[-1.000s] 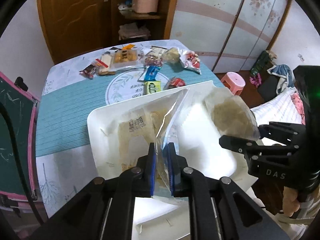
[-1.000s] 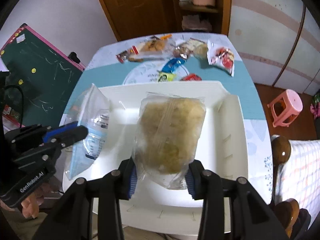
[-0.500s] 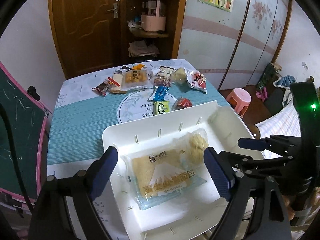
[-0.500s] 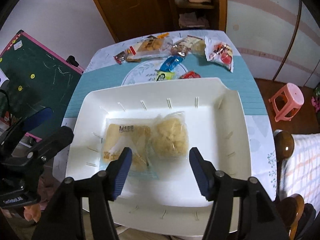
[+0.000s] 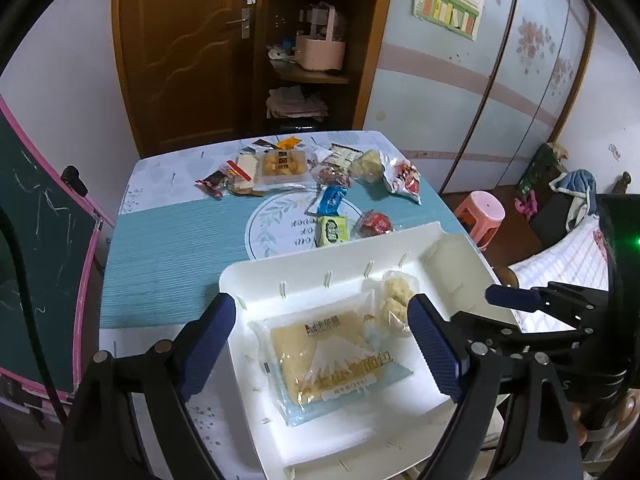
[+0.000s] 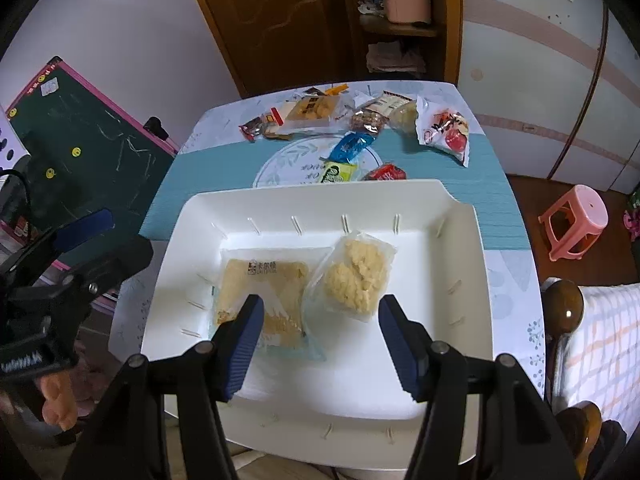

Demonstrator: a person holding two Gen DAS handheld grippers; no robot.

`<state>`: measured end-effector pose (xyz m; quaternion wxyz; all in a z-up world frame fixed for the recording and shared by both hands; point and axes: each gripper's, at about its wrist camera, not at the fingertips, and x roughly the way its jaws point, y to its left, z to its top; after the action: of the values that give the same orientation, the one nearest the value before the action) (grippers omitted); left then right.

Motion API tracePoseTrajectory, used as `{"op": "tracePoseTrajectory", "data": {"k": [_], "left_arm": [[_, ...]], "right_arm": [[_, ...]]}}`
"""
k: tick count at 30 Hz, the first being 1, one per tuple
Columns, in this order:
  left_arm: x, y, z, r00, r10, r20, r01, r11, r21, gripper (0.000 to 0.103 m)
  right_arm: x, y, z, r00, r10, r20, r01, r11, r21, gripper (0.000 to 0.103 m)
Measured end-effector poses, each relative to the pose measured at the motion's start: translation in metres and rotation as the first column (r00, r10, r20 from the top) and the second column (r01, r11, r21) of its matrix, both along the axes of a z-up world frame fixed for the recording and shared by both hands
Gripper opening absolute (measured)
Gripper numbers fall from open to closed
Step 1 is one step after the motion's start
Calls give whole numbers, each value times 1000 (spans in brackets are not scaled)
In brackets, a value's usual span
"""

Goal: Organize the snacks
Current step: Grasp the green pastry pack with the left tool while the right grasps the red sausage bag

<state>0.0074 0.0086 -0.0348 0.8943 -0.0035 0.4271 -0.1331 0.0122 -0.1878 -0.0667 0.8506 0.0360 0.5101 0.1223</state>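
while loose snacks (image 5: 320,184) (perhaps ten) crowd beyond the tray (image 5: 304,276).

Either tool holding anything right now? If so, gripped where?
Nothing held. Left tool and right tool are both open above the white tray; the bread packet and the crumbly snack bag lie loose in it.

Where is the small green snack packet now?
The green packet lies on the table's round placemat, just beyond the white tray's far rim, between the blue packet and the red one.
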Motion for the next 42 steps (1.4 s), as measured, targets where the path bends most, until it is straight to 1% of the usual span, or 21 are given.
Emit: {"op": "tracePoseTrajectory", "data": {"k": [3, 6, 11, 14, 17, 20, 23, 27, 29, 31, 34, 35, 36, 37, 38, 41, 42], "left_arm": [[6, 2, 7, 1000, 4, 13, -4, 1000, 8, 87], [14, 5, 19, 999, 19, 47, -20, 1000, 20, 87], [40, 3, 53, 994, 22, 111, -25, 999, 29, 87], [60, -5, 74, 991, -7, 136, -1, 998, 60, 88], [87, -18, 90, 983, -26, 183, 5, 993, 115, 94], [114, -31, 94, 981, -36, 193, 5, 987, 159, 94], [142, -41, 90, 982, -40, 182, 7, 984, 180, 94], [177, -50, 67, 992, -26, 122, 4, 984, 180, 94], [195, -54, 44, 998, -10, 58, 0, 985, 174, 94], [213, -59, 15, 1000, -1, -22, 4, 986, 165, 94], [228, -65, -25, 993, 9, -117, 10, 987, 162, 94], [230, -66, -39, 989, 11, -145, 13, 987, 163, 94], [234, -70, -59, 982, 11, -191, 22, 986, 166, 94], [237, -73, -71, 974, 10, -225, 28, 986, 165, 94], [241, -76, -86, 964, 10, -265, 34, 986, 161, 94], [243, -79, -120, 938, 21, -347, 35, 987, 154, 94], [245, -82, -136, 922, 32, -386, 31, 988, 154, 94]], "right_arm": [[5, -2, 8, 1000, -3, 17, 3, 1000, -10, 60], [15, -6, 18, 1000, -7, 15, 7, 1000, -3, 60], [40, -15, 48, 998, -27, 57, 28, 1000, -15, 60], [62, -23, 73, 995, -42, 95, 44, 999, -19, 60], [88, -30, 96, 988, -69, 141, 77, 996, -55, 60], [120, -36, 113, 983, -98, 156, 109, 992, -66, 60], [146, -43, 117, 983, -127, 133, 133, 990, -41, 60], [178, -48, 107, 983, -161, 92, 165, 985, -48, 60], [193, -50, 93, 985, -169, 46, 171, 984, -46, 60], [206, -51, 70, 985, -174, -10, 173, 984, -45, 60], [221, -53, 29, 979, -174, -107, 169, 984, -55, 60], [225, -53, 15, 975, -171, -141, 165, 985, -52, 60], [228, -54, -2, 969, -171, -180, 165, 985, -50, 60], [230, -53, -17, 962, -170, -214, 163, 985, -52, 60], [233, -53, -35, 953, -169, -252, 161, 986, -54, 60], [239, -51, -72, 930, -156, -334, 145, 988, -58, 60], [241, -50, -84, 920, -150, -361, 139, 989, -55, 60]]}}
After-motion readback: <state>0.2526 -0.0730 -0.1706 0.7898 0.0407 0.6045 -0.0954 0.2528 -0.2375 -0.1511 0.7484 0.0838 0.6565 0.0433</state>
